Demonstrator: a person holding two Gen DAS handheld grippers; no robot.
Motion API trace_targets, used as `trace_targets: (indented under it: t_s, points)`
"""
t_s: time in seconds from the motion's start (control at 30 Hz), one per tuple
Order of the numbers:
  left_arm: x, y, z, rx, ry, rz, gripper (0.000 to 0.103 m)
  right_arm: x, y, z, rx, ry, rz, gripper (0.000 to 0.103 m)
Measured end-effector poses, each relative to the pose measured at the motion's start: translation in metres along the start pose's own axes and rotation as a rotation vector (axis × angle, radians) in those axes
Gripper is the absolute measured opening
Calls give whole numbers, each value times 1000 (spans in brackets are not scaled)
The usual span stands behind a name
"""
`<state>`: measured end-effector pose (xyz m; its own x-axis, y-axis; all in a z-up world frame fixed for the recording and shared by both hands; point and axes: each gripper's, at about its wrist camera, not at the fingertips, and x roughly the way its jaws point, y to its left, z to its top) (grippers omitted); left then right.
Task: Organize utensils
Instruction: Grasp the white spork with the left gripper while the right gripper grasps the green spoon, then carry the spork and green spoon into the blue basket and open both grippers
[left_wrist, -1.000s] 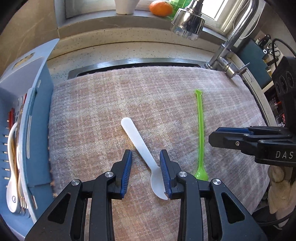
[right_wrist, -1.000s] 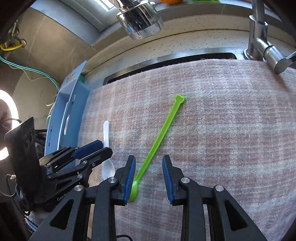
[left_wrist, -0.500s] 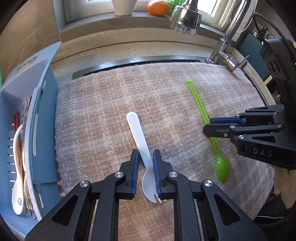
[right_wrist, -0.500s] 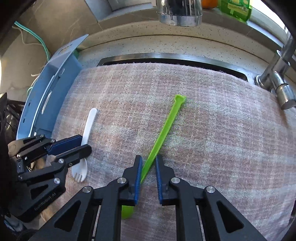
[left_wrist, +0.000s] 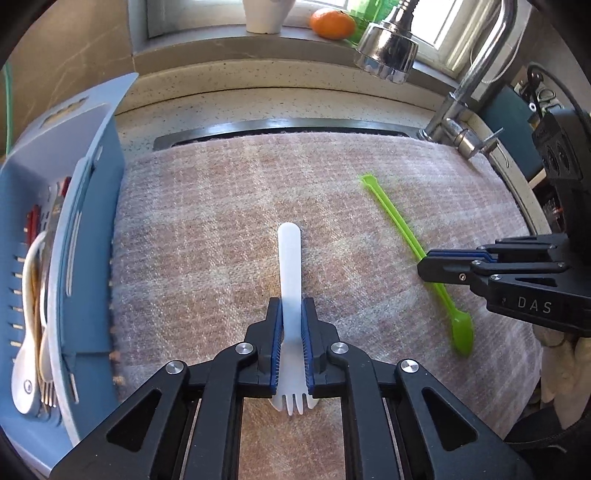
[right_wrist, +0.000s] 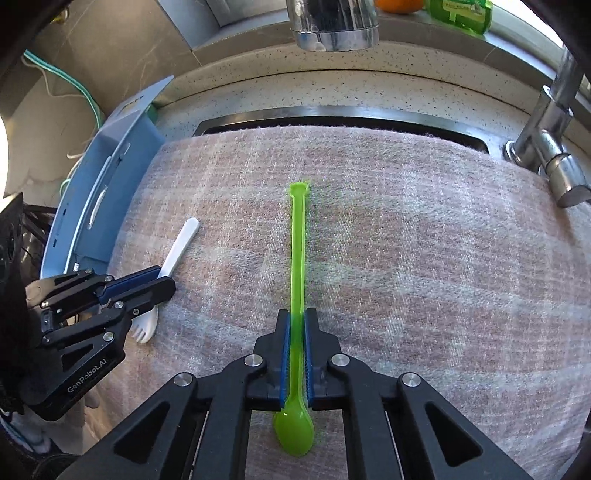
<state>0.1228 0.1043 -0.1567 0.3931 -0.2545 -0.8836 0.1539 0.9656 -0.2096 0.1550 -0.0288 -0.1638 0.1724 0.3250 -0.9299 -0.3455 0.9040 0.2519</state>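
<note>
A white plastic spork (left_wrist: 290, 258) lies on the pink checked cloth (left_wrist: 203, 221), handle pointing away. My left gripper (left_wrist: 291, 306) is closing on its neck, and the blue pads press both sides of it. In the right wrist view a long green spoon (right_wrist: 297, 240) lies on the same cloth, its bowl nearest me. My right gripper (right_wrist: 297, 314) is closing on the stem just above the bowl, pads touching it. Each view shows the other tool: the right gripper (left_wrist: 424, 264) over the green spoon (left_wrist: 391, 214), and the left gripper (right_wrist: 168, 282) over the spork (right_wrist: 181, 240).
A blue drainer rack (left_wrist: 92, 221) stands along the cloth's left edge, holding several utensils (left_wrist: 29, 295). A chrome spray head (left_wrist: 386, 51) hangs above the far edge, and the tap base (right_wrist: 546, 147) stands at the back right. An orange (left_wrist: 332, 23) sits on the sill.
Both grippers went from open to pressed on their utensils. The spork and the green spoon have each swung to line up straight between the fingers.
</note>
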Motion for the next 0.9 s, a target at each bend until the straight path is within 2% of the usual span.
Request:
trace_targets:
  t_s: [0.2, 0.4, 0.63, 0.9]
  points:
    - [-12, 9, -14, -74, -29, -35, 9, -6, -6, -9, 70, -15, 60, 6]
    - [-34, 13, -21, -109, -77, -53, 9, -24, 6, -11, 53, -51, 87, 6]
    - [-66, 23, -18, -119, -139, -34, 9, -48, 37, 8, -3, -104, 139, 6]
    - [-96, 57, -20, -162, -192, 34, 9, -62, 90, 42, -81, -152, 218, 6]
